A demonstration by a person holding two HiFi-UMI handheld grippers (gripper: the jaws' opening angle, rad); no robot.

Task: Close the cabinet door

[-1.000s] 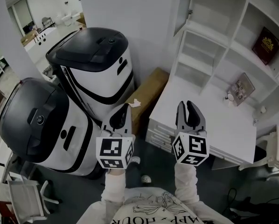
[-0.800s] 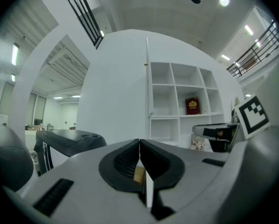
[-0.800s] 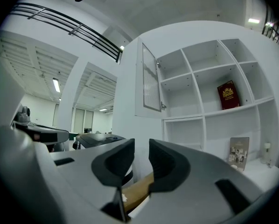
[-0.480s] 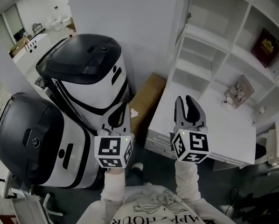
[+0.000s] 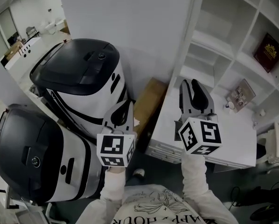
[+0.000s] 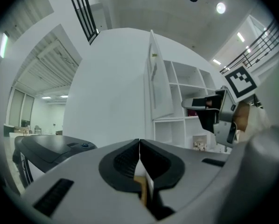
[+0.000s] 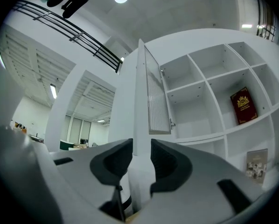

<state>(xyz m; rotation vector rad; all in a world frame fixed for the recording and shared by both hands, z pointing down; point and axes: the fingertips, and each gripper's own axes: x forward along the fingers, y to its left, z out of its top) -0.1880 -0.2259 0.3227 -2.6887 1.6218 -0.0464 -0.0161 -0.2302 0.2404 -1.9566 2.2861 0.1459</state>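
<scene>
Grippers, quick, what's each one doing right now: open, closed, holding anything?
Left gripper: closed, holding nothing.
Right gripper: jaws opening, nothing between them.

Beyond the right tongs point(image 5: 194, 94) the cabinet point(image 5: 223, 27) runs off the head view's top and right edges, and the little things point(image 5: 229, 105) just right of them are too small to tell.
</scene>
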